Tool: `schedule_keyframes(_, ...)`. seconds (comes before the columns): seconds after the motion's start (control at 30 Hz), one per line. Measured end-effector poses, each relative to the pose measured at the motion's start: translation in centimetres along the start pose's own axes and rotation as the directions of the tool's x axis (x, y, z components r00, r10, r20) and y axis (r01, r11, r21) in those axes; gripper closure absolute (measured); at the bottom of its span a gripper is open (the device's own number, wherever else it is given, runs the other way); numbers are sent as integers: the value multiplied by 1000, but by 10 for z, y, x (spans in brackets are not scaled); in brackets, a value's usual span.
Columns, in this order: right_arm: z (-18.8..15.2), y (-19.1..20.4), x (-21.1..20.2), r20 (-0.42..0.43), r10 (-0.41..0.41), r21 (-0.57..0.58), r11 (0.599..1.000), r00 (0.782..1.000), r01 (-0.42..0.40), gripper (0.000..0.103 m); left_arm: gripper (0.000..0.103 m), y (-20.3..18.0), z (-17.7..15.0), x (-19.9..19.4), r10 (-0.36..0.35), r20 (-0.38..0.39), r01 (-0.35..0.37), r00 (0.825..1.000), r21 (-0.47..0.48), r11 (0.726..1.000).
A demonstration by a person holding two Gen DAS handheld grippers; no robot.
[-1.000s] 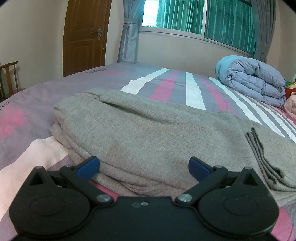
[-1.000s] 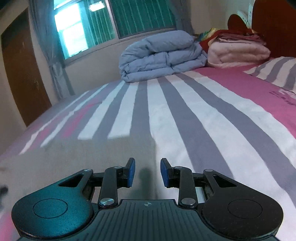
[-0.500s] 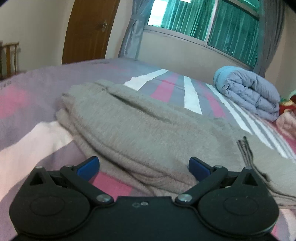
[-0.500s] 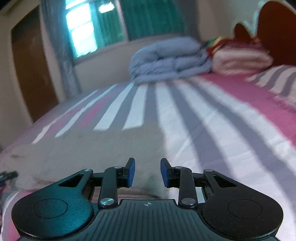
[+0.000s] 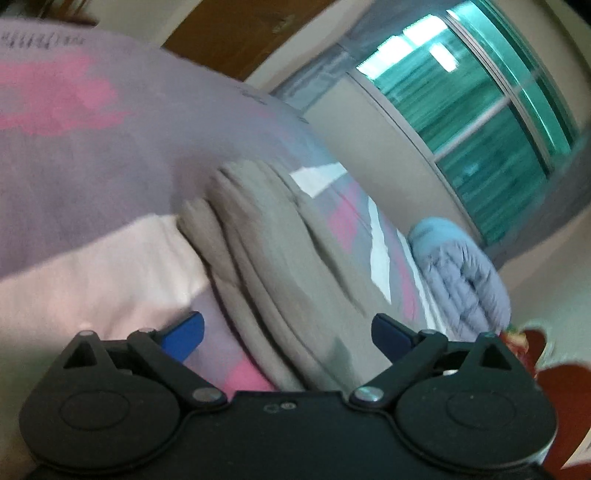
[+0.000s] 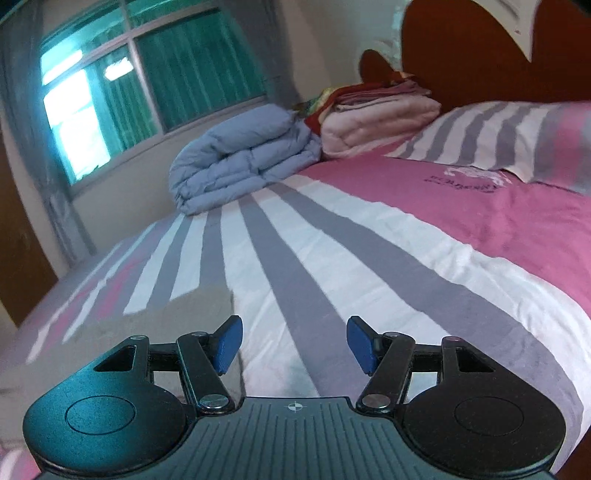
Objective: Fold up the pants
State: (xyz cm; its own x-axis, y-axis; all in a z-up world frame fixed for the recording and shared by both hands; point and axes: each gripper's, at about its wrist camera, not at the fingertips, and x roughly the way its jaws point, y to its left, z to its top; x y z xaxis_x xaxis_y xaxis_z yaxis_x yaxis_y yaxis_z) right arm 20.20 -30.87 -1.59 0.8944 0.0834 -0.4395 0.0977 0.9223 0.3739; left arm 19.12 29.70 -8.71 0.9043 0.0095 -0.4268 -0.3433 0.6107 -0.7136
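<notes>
Folded grey knit pants point(image 5: 280, 266) lie in stacked layers on a pink, grey and white striped bedsheet point(image 6: 369, 258), near the bed's front edge. The left gripper point(image 5: 287, 334) and right gripper point(image 6: 294, 345) are both spread wide, holding nothing. Likely finishing: press the stack flat, keeping edges aligned.

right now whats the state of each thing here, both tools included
left tool: open, holding nothing
right tool: open, holding nothing
grey pants: folded in layers, lying on the bed
blue duvet: folded, lying by the window wall
pink blanket: folded, stacked by the headboard
door: blurred, cannot tell
</notes>
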Motion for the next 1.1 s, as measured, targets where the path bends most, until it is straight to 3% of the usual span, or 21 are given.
schedule_keyframes(0.17,-10,8,10,7,-28,-38,999,1000,28,41,6,15,19,24,-42,15,44,999,-132,990)
schedule_keyframes(0.53,-6,-11,22,1,-90,42,995,996,90,41,9,19,38,62,-117,-16,114,993,-122,986)
schedule_keyframes(0.57,-6,-11,23,-2,-92,45,995,996,92,41,14,21,35,59,-135,-16,132,991,-115,985)
schedule_keyframes(0.63,-6,-10,25,-6,-96,49,994,995,96,41,50,29,28,50,-118,4,117,993,-118,986)
schedule_keyframes(0.67,-6,-9,26,-5,-98,48,994,995,98,41,69,40,26,49,-90,16,92,996,-166,982)
schedule_keyframes(0.7,-7,-8,26,-5,-99,43,994,995,99,41,70,50,25,49,-120,26,122,992,-214,969)
schedule_keyframes(0.77,-8,-5,28,-12,-97,25,995,995,97,41,66,49,28,54,-133,18,133,991,-207,969)
schedule_keyframes(0.83,-9,-3,29,-25,-92,8,996,995,93,41,45,38,28,58,-135,19,136,991,-161,978)
schedule_keyframes(0.9,-9,-2,29,-27,-89,4,996,996,89,41,11,24,28,63,-182,23,183,983,-123,975)
schedule_keyframes(0.93,-10,-2,28,-27,-89,6,996,996,89,41,7,19,28,66,-185,21,187,982,-110,976)
schedule_keyframes(1.0,-10,-4,27,-27,-90,10,996,996,91,41,10,6,27,74,-144,-7,143,990,-56,988)
schedule_keyframes(1.03,-9,-5,25,-25,-92,15,996,995,93,41,13,5,27,74,-138,-6,137,990,-49,989)
schedule_keyframes(1.07,-9,-7,24,-25,-94,24,995,995,94,41,60,7,27,70,-127,3,127,992,-62,990)
schedule_keyframes(1.1,-9,-8,24,-25,-95,36,995,995,96,41,89,17,25,69,-109,-7,107,994,-124,987)
